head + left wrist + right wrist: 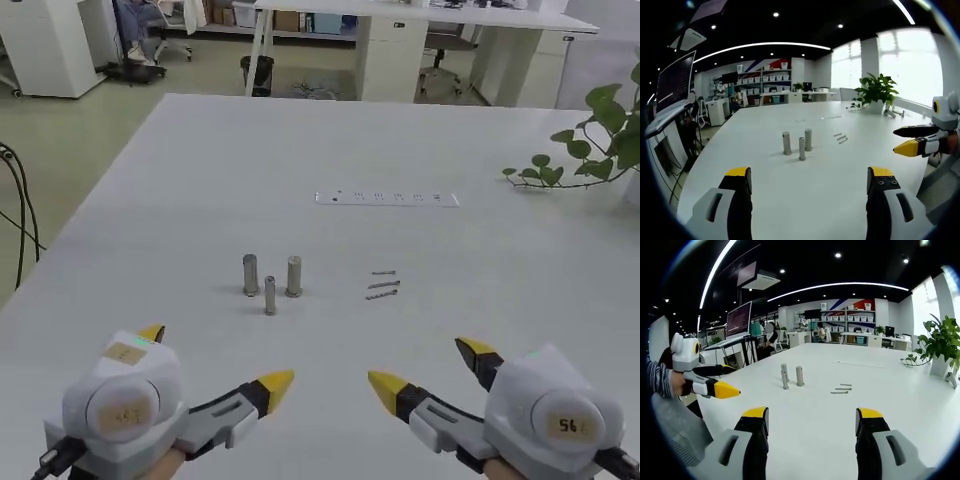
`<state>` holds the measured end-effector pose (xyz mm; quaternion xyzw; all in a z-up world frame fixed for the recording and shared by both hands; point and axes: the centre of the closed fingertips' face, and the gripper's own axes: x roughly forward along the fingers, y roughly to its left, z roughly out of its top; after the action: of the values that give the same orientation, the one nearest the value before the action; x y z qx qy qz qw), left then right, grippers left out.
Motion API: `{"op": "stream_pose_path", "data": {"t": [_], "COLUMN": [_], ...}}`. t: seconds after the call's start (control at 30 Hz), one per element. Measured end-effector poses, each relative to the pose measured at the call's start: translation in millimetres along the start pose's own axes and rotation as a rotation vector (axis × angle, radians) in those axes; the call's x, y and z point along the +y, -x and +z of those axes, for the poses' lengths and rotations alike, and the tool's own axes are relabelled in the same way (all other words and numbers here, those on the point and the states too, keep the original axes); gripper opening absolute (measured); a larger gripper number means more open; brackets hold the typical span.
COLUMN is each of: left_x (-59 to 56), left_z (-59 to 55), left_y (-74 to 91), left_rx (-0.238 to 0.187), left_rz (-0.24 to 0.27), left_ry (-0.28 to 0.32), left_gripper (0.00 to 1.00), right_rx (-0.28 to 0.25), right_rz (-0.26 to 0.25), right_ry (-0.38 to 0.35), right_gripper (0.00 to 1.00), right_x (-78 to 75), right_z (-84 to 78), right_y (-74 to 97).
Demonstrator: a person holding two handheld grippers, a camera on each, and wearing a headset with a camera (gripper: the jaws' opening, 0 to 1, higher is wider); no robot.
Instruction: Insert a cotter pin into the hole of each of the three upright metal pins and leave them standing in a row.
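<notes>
Three short upright metal pins stand in a tight cluster at the middle of the white table. Three thin cotter pins lie flat just to their right. My left gripper is open near the front edge, well short of the pins. My right gripper is open too, level with it on the right. The left gripper view has the metal pins ahead between its open jaws, the cotter pins and the right gripper. The right gripper view has the metal pins, cotter pins and left gripper.
A flush power strip sits farther back on the table. A leafy plant hangs over the right edge. Black cables run down beside the left edge. Desks and office chairs stand beyond the far edge.
</notes>
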<state>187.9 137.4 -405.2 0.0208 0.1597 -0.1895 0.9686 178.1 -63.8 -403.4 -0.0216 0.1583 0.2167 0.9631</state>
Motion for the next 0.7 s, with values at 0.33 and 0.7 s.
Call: {"op": "stream_pose_path", "data": {"t": [0.33,0.7], "left_x": [-1.2,-6.2], "left_z": [1.4,3.8], "left_y": [-0.3,-12.2], "left_rx": [-0.001,0.05], "left_rz": [-0.01,-0.061], "left_ry": [-0.005,-0.004], "left_gripper": [0.87,0.72], "right_rx": [-0.02,-0.006], "right_rz": [0.02,0.027], "right_ry": [0.0,-0.048], "right_gripper": [0.67,0.67], "right_x": [5.7,-4.6], "right_z": [7.0,14.3], "right_y": [1.7,1.9]}}
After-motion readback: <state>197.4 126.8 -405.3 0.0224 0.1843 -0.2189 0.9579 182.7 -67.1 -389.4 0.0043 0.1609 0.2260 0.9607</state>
